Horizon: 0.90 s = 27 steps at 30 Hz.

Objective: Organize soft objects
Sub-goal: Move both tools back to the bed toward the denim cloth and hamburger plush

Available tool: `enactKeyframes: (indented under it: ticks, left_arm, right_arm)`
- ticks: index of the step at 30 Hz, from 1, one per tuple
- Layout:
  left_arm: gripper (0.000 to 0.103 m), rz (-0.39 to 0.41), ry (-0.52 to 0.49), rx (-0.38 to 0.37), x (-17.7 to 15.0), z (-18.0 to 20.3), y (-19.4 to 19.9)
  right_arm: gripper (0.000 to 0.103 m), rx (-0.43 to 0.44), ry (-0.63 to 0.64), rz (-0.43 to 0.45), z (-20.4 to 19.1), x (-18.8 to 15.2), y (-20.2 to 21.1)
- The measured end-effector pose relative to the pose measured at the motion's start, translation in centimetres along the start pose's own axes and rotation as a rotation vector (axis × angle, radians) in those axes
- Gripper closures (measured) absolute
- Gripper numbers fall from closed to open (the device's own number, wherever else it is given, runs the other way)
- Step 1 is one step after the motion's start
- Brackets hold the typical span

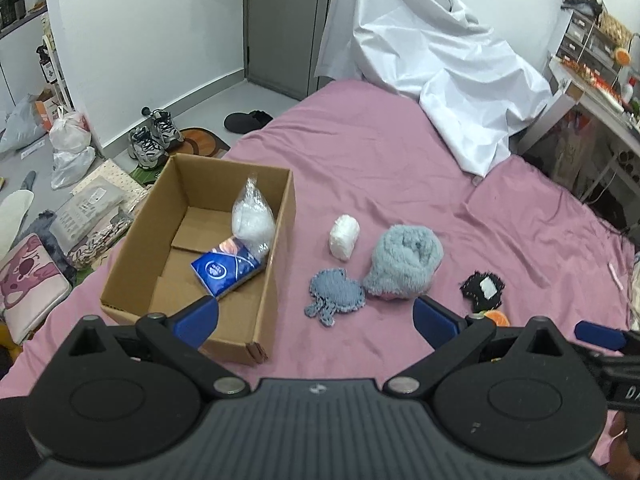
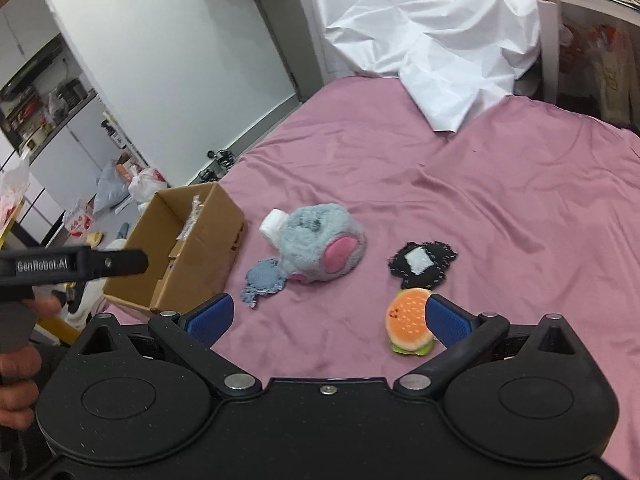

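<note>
1. Because it serves as the bin, the cardboard box (image 1: 200,248) sits at the bed's (image 1: 400,152) left edge, tissue pack (image 1: 226,270) inside
2. Left gripper (image 1: 316,320): released, empty
3. Grey plush (image 2: 320,242): mid-bed, unsorted
4. Right gripper (image 2: 328,320): released; burger toy (image 2: 408,322) beside one finger

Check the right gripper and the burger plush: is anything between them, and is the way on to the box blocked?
Nothing lies between the open right gripper and the burger plush, which sits by its right finger. Toward the cardboard box, the fluffy grey plush and blue knitted patch lie on the bed between; lifting over should clear them.
</note>
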<state>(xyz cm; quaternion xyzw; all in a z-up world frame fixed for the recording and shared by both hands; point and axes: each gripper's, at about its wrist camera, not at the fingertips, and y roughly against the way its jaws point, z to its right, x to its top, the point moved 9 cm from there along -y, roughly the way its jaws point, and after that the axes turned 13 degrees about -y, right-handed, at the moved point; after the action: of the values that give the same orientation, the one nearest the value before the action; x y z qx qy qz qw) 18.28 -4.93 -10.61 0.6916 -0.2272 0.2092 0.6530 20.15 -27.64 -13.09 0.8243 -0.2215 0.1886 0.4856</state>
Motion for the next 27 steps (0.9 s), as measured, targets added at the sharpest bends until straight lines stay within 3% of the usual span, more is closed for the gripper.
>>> enactKeyframes:
  ticks: [5,14,19,21,27]
  left_arm:
    - [0.0,-0.005,-0.005,0.004,-0.1,1.3,-0.7]
    - [0.003,-0.014,0.004,0.01,0.0,2.9,-3.0]
    - [0.005,-0.03,0.021,0.021,-0.2,3.1,-4.8]
    - [0.011,-0.039,0.026,0.017,-0.3,3.3,-5.6]
    - [0.024,-0.075,0.057,0.01,-0.6,3.3,-8.2]
  right_arm:
    - [0.0,-0.039,-0.049,0.007,1.8,0.2,-0.4]
    - [0.001,-0.026,-0.148,-0.003,4.5,0.7,-1.2]
    - [0.01,-0.012,-0.235,-0.05,6.3,0.4,-2.4]
    - [0.019,-0.021,-0.263,-0.076,7.1,0.3,-3.2]
    - [0.021,-0.028,-0.283,-0.118,7.9,0.5,-5.1]
